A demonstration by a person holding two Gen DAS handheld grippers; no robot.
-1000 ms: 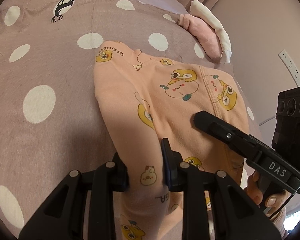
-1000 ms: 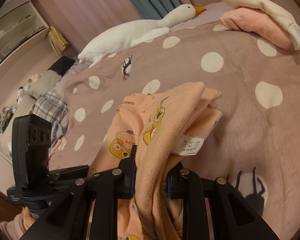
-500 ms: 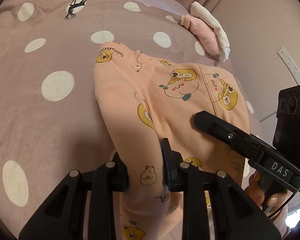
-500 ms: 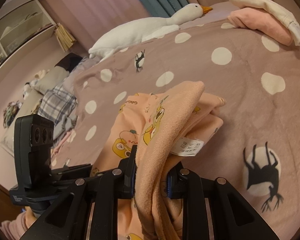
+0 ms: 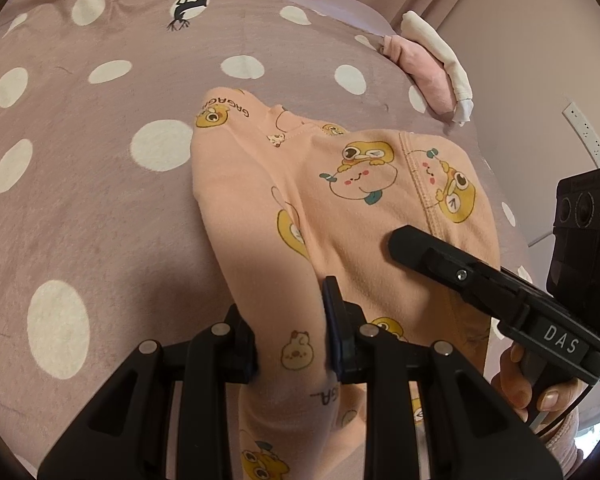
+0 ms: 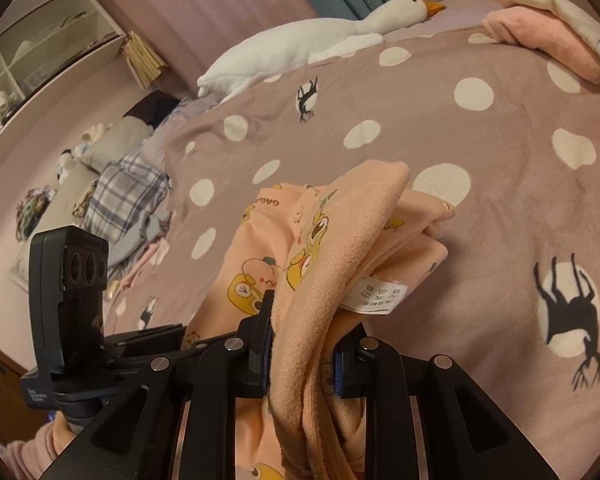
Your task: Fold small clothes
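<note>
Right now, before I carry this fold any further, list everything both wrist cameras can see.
printed garment: one, peach with yellow cartoon prints, on the bed, near end lifted and gripped at two spots
care label: one, white, hanging from the garment's lifted edge
bedspread: one, mauve with white dots and black deer figures, under everything
plush goose: one, white with orange beak, at the far edge of the bed
folded clothes: one stack, pink piece under a cream piece, far right corner
plaid cloth: one, blue-grey check, beyond the bed's left side
shelf unit: one, pale, far left
left gripper: black, shut on the garment
right gripper: black, shut on the garment
</note>
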